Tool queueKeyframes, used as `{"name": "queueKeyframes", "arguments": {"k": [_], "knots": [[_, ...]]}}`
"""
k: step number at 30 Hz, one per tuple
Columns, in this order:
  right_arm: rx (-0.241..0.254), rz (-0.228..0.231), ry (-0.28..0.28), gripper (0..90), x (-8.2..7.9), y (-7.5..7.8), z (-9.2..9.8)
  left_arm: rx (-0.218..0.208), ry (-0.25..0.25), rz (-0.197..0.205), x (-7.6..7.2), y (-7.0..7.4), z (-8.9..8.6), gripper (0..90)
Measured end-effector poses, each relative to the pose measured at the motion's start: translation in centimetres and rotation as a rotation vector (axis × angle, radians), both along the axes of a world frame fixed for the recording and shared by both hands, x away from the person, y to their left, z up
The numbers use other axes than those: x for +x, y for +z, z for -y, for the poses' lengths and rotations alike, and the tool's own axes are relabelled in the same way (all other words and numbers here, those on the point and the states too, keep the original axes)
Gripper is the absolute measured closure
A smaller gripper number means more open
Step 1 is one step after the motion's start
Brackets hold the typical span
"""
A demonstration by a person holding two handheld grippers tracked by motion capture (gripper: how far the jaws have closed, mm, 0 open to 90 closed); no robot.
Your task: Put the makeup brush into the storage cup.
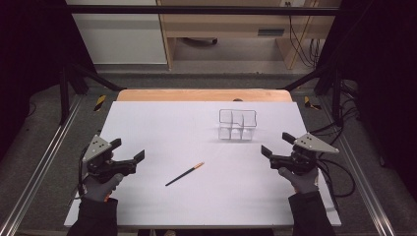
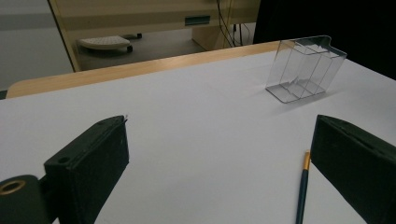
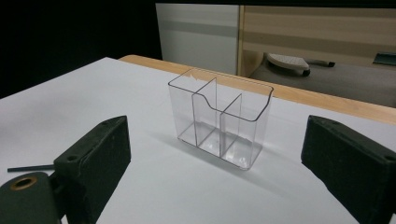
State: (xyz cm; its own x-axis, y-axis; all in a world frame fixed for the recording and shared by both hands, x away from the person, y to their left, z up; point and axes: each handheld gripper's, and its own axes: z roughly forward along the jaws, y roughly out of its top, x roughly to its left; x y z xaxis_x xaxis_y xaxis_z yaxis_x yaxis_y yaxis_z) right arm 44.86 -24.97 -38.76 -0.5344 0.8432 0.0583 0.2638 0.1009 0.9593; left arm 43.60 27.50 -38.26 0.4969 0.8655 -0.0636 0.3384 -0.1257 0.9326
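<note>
Your left gripper (image 1: pixel 129 151) has its jaws wide apart, holding nothing, hovering at the left of the white table (image 1: pixel 162 123). Your right gripper (image 1: pixel 277 144) is the same: spread wide, empty, aimed at the clear divided organizer (image 1: pixel 237 124) standing upright near the far edge. Wooden desk edge and grey floor lie beyond. The pencil (image 1: pixel 185 173) lies flat mid-table between the grippers, long axis diagonal, orange end pointing toward the organizer, well apart from it.
</note>
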Motion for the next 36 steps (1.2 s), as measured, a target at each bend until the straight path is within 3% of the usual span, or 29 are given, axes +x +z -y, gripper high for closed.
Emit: {"name": "queueKeyframes", "arguments": {"k": [22, 36], "knots": [[-0.009, -0.013, -0.009, 8.4, -0.5, -0.2, 0.1, 0.03, -0.033, -0.012, 0.0, 0.0, 1.3, 3.9], [-0.026, -0.02, -0.021, 8.2, -0.7, -0.1, 0.2, 0.13, -0.121, -0.037, 0.7, 0.1, 4.6, 3.9]]}}
